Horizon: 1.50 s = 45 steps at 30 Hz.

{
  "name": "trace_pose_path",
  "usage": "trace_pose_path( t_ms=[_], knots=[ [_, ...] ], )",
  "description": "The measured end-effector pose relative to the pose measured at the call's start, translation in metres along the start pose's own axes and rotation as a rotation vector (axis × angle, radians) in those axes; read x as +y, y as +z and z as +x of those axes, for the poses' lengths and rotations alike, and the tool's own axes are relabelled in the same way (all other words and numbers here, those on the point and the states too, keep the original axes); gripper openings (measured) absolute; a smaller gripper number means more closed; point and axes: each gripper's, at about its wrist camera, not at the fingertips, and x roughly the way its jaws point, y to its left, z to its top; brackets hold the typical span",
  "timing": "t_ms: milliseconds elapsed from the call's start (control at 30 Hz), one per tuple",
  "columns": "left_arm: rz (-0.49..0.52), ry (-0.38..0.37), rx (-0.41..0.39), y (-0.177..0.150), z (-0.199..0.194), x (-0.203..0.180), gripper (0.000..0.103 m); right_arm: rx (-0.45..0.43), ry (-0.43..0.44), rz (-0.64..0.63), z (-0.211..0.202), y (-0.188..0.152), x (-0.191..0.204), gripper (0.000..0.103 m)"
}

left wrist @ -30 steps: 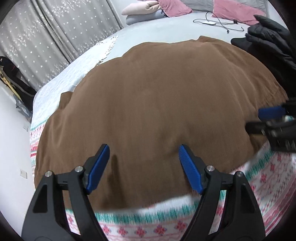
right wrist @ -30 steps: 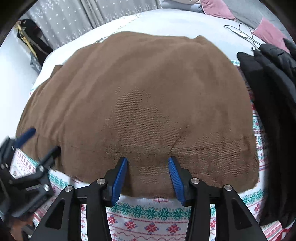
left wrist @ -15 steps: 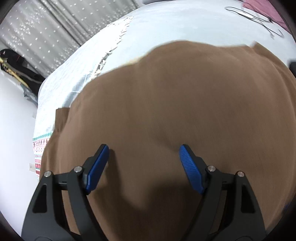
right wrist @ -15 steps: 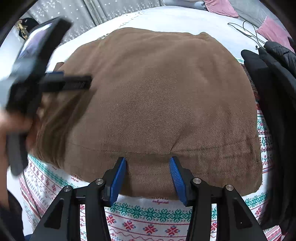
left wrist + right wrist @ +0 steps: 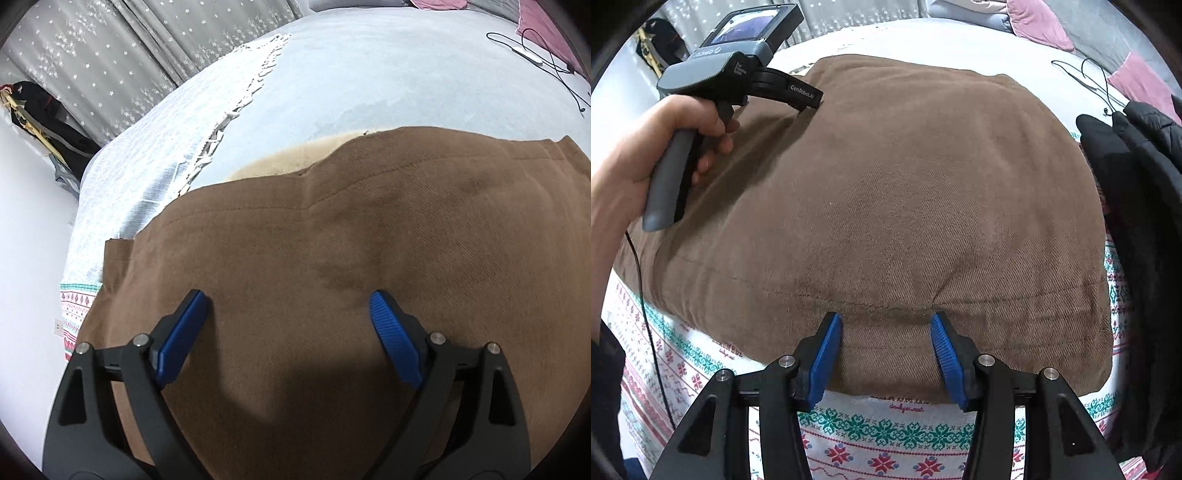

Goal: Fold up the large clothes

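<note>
Fingers [image 5: 831, 354] straddle brown garment [image 5: 905, 203]; left gripper [image 5: 809, 105] reads "GenRobot.AI".

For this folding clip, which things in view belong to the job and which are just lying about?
Job: brown garment; left tool; right tool, astride the garment's near hem.

Lying about: black jacket; cable; pink pillows; patterned blanket.

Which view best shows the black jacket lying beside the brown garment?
The right wrist view: the black jacket runs down the frame's right side, next to the brown garment. The left wrist view shows none of it, only the garment and bed.
</note>
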Motion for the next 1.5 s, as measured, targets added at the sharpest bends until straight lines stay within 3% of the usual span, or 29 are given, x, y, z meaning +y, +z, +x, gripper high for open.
trace_pose_path(
  t_ms=[200, 367, 567, 733, 933, 1033, 1167, 1333, 1433, 1500],
  knots=[
    [0.033, 0.014, -0.015, -0.003, -0.012, -0.004, 0.089, -0.004, -0.020, -0.003, 0.002, -0.004, 0.010, 0.052],
    [0.018, -0.070, -0.053, -0.025, -0.043, 0.014, 0.089, -0.003, -0.022, -0.006, 0.004, -0.006, 0.014, 0.053],
    [0.125, -0.107, -0.090, -0.109, -0.092, 0.021, 0.089, -0.004, -0.035, -0.009, 0.004, -0.003, 0.017, 0.053],
    [0.142, -0.091, -0.096, -0.159, -0.091, 0.014, 0.090, -0.007, -0.051, -0.011, 0.006, -0.003, 0.023, 0.053],
    [0.014, -0.106, -0.062, -0.161, -0.089, 0.019, 0.089, -0.013, -0.062, -0.018, 0.005, -0.005, 0.032, 0.053],
    [0.026, -0.121, -0.079, -0.168, -0.113, 0.017, 0.086, -0.016, -0.057, -0.019, 0.007, -0.006, 0.031, 0.054],
    [0.086, -0.056, -0.116, -0.184, -0.124, 0.005, 0.086, -0.009, -0.055, -0.020, 0.007, -0.005, 0.027, 0.054],
    [0.007, -0.080, -0.099, -0.185, -0.108, 0.008, 0.088, -0.014, -0.057, -0.024, 0.007, -0.004, 0.025, 0.054],
    [0.038, -0.044, -0.126, -0.193, -0.118, 0.005, 0.087, -0.020, -0.067, -0.025, 0.007, -0.005, 0.027, 0.054],
    [0.032, -0.080, -0.113, -0.197, -0.128, 0.013, 0.087, -0.026, -0.072, -0.026, 0.007, -0.007, 0.028, 0.054]
  ],
)
